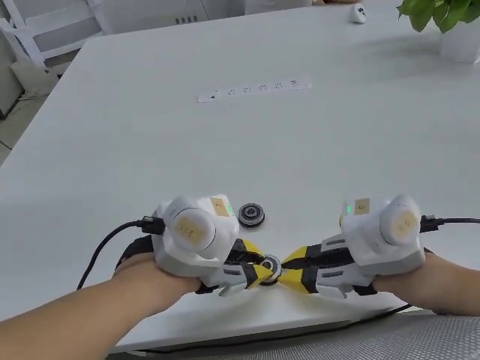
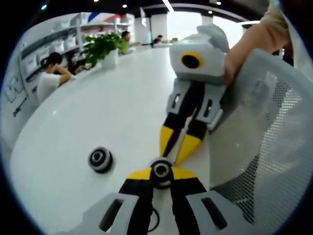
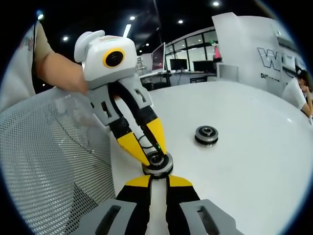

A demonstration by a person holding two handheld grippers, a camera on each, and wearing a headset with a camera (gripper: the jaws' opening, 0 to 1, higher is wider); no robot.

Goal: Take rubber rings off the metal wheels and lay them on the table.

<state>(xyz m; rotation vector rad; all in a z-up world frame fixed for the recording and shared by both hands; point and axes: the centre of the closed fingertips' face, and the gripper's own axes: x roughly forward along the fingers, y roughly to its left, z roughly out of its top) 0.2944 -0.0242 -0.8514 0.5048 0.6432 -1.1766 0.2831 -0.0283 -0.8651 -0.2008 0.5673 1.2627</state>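
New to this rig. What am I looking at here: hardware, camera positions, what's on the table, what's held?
No robot: a person holds a gripper in each hand, each with two yellow-tipped jaws. The wide picture is from a headset camera looking down at the table. The round pictures are from cameras riding on each gripper, looking along its jaws. The left gripper and right gripper meet tip to tip near the table's edge. The left one's jaws clamp a metal wheel; the right one's jaws sit nearly together at its rim, and I cannot tell whether they grip it. A second wheel lies free on the table, a power strip farther back.
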